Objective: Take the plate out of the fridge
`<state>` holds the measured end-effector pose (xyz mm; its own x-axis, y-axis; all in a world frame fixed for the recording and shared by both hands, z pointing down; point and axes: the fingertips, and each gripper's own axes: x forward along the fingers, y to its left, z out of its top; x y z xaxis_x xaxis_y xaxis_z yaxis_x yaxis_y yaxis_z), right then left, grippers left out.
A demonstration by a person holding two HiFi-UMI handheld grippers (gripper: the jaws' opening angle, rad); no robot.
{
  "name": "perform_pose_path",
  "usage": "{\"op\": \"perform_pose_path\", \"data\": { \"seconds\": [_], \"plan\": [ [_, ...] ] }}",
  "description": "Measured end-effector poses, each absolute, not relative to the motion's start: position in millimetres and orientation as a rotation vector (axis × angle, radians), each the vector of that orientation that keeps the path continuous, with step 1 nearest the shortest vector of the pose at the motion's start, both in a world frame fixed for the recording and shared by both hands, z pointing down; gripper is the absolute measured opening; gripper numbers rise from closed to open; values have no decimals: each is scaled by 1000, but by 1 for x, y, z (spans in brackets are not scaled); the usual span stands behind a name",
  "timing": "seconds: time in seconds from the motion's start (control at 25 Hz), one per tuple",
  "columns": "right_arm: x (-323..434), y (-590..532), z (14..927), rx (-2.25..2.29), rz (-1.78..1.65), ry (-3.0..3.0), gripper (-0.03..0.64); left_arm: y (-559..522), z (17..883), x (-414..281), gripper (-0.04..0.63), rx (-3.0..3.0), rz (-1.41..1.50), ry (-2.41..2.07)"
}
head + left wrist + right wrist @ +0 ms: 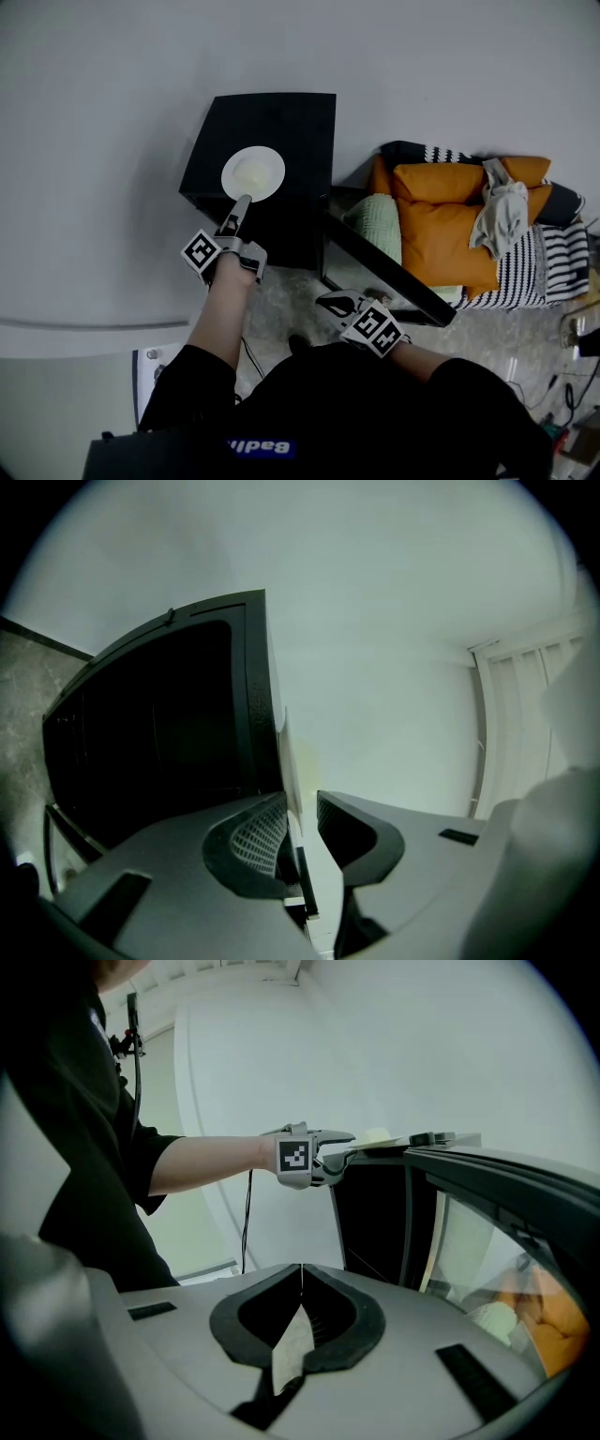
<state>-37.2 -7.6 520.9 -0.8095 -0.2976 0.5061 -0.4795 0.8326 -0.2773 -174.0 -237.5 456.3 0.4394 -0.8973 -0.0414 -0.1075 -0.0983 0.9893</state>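
Fragility is the main concern: the round white plate [253,173] looks like glazed ceramic, so it is probably stiff, moderately heavy, slick at the rim and liable to chip if knocked. It lies flat on top of the squat black fridge [281,122], toward that top's 7 o'clock corner, already outside the cabinet. The best hold would be at its thin rim [292,761], pinched squarely and kept level, since one rim grip lets the far side sag.

The left gripper [240,208] meets the plate at the plate's 6 o'clock. Its fingers [251,841] stand apart with the rim between them, and there is a clear gap on one side, so nothing is clamped. The right gripper [336,303] hangs low at 4 o'clock from the fridge. Its fingers [356,1321] are pressed together on nothing.

Count: one plate, one fridge with its glass door [384,267] swung open toward 4 o'clock, and two grippers. Two orange cushions [441,234] and one pale green pillow [375,220] sit beyond the door at 3 o'clock.
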Motion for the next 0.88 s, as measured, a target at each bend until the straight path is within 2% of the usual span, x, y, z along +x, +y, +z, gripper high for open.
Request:
{"op": "perform_pose_path", "data": {
  "seconds": [0.08, 0.52, 0.88],
  "plan": [
    [-38, -8, 520, 576, 550, -2566, 11, -235, 460, -174, 100, 1537, -836, -928],
    [-43, -4, 510, 565, 506, -2598, 11, -196, 459, -166, 100, 1563, -799, -932],
    [-41, -5, 510, 557, 491, -2602, 12, -163, 476, -177, 100, 1644, -666, -1119]
  ]
}}
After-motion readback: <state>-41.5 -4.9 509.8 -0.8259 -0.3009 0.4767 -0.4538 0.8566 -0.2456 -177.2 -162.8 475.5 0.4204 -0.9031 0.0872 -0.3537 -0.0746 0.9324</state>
